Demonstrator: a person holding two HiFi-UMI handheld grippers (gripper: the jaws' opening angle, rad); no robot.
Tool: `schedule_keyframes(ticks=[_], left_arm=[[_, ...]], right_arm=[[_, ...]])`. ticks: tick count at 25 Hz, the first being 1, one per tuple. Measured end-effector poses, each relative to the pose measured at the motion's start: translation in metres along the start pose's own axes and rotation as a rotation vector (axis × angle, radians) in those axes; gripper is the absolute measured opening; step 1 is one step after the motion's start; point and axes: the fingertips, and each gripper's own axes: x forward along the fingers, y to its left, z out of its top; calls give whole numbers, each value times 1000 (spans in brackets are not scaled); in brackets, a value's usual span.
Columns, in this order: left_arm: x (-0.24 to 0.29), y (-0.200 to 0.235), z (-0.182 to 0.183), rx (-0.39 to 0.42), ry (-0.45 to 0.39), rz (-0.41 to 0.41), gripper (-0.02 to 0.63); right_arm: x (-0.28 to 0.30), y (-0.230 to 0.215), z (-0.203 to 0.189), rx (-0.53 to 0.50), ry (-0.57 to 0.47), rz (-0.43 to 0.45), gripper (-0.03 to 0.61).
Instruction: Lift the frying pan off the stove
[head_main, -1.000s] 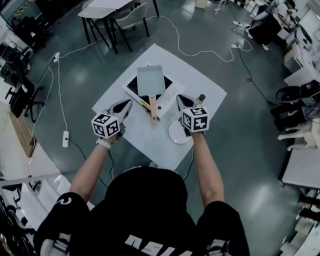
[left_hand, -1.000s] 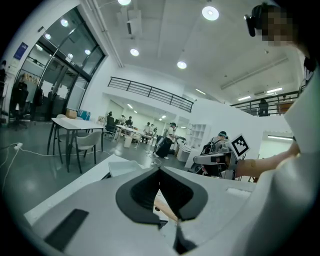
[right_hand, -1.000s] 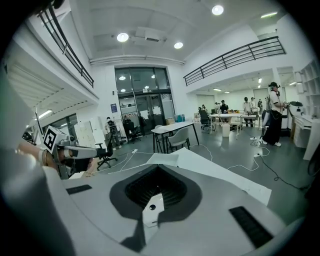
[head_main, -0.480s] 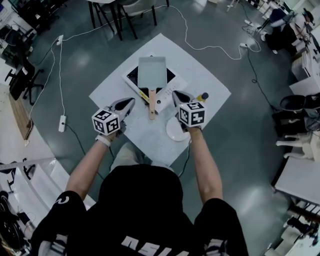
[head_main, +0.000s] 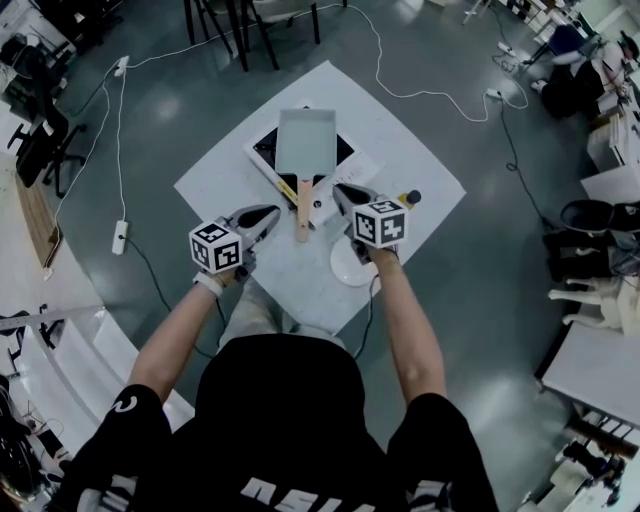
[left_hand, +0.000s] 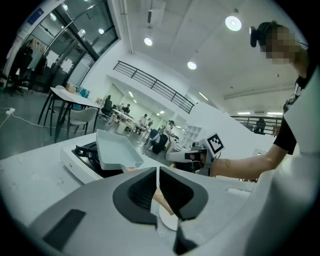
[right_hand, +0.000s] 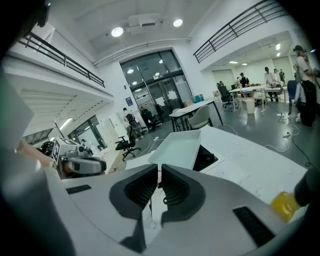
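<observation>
The frying pan (head_main: 304, 141) is sitting flat on the stove (head_main: 262, 155). Its wooden handle (head_main: 303, 205) is reaching off the stove's near edge toward the person. The pan is not yet being lifted, and nothing is touching it.

Compared with one second ago, both grippers are standing lower and closer to the stove. The left gripper (head_main: 272, 211) is now hanging just off the stove's near left corner, beside the handle. The right gripper (head_main: 340, 191) is hanging just off the near right corner, on the handle's other side. The handle is lying between the two, apart from each.

The left gripper's fingers are pressing together with nothing between them, as its own view is showing. The right gripper's fingers are likewise resting together and empty. They were closed a second ago too. Judged from this, the approach is under way, and one gripper will need to be opening before any grasp of the handle is possible.

The stove is standing on a white square table (head_main: 410, 160). A white plate (head_main: 352, 272) is lying on the near side of the stove, and a small yellow bottle (head_main: 406, 199) is standing to the stove's right.

Around the table, grey glossy floor (head_main: 480, 260) is showing. White cables (head_main: 420, 97) are trailing beyond the stove, and chairs (head_main: 268, 14) are standing farther off.
</observation>
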Motion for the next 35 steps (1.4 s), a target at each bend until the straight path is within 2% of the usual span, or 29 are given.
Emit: schedule_keyframes(ticks=[2,4,10,16,25,35], left_arm=[[5,0,-8,-28,12,-29,27],[11,2,-17,-66,30,-55,69],[31,4,-44,-169,87,-128,184],[46,4,-66,-213,141,-173,227],[66,0,-83,-302,154,-223,235],[80,-7,-81,-415,90,-277,233]], right_arm=[[8,4,-7,16,24,48,15],[17,10,-16,43,53,111,127],[40,21,-37,109,142,258,271],[60,26,-52,190,203,352,299],[82,31,-65,333,226,461,307],[104,48,-64,428,249,586,305]])
